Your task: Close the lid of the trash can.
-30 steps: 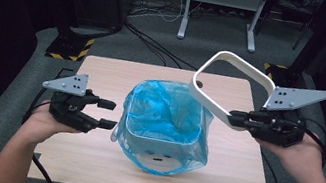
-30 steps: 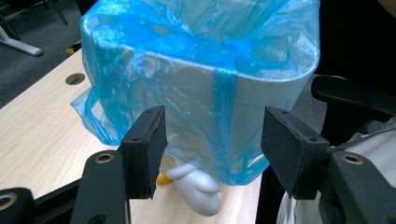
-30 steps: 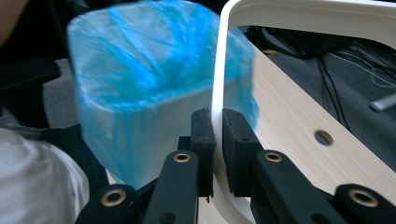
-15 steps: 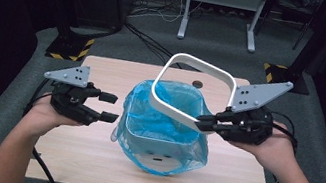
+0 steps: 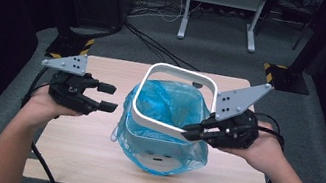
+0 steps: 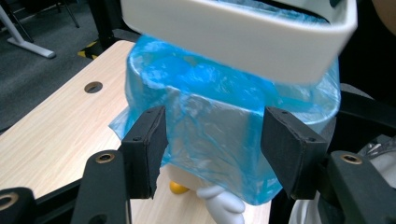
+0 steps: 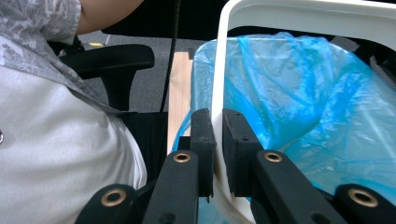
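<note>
A small white bin (image 5: 158, 159) lined with a blue plastic bag (image 5: 168, 105) stands mid-table. A white rounded-square ring (image 5: 146, 84) hovers tilted just over the bag's mouth. My right gripper (image 5: 193, 130) is shut on the ring's near right edge; in the right gripper view the pads (image 7: 203, 140) pinch the thin white ring (image 7: 303, 14) above the bag (image 7: 317, 102). Left of the bin, my left gripper (image 5: 108, 97) stands open and holds nothing. In its own view the left gripper (image 6: 214, 149) faces the bagged bin (image 6: 210, 121), with the ring (image 6: 233, 42) above.
The wooden table (image 5: 84, 154) has a cable hole (image 6: 93, 87) near its far edge. Behind it are grey desk legs (image 5: 218, 10) and black stands with yellow-striped feet (image 5: 72, 46) (image 5: 283, 74). A chair armrest (image 7: 107, 58) and the person's shirt (image 7: 56, 154) lie close behind the bin.
The right gripper carried the white ring leftward, from the table's right side to just above the bin's mouth. The left gripper stayed open and rose slightly.
</note>
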{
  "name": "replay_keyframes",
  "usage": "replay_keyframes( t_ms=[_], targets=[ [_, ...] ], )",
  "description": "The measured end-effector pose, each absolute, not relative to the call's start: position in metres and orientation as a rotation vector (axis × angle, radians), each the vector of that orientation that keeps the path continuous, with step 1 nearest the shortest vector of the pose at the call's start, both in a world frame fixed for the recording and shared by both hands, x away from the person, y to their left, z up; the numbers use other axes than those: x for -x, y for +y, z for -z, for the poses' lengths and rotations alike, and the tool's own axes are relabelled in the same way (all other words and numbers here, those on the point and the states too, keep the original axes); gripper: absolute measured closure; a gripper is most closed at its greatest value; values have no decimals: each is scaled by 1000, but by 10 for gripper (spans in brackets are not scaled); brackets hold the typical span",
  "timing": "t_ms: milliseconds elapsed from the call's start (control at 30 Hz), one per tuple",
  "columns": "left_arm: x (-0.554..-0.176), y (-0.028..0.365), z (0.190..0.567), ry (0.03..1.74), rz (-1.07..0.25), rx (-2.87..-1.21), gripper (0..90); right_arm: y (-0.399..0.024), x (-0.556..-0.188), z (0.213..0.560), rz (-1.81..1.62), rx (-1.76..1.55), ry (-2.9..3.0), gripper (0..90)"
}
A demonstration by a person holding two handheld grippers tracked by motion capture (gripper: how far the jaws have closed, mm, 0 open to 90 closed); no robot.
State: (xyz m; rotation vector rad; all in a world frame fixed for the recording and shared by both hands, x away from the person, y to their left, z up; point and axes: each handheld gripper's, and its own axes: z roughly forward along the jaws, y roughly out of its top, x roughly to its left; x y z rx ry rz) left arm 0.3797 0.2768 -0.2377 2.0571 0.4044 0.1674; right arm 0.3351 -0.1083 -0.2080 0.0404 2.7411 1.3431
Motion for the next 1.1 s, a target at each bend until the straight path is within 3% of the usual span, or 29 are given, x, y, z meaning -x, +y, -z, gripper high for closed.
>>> replay_keyframes(
  t_ms=[700, 1100],
  targets=[
    [-400, 238, 205, 353, -205, -2067, 381, -99, -338, 215, -1328, 101, 2795, 832],
    [-409, 225, 216, 369, -200, -2107, 374, -99, -341, 219, -1310, 108, 2811, 833]
  ],
)
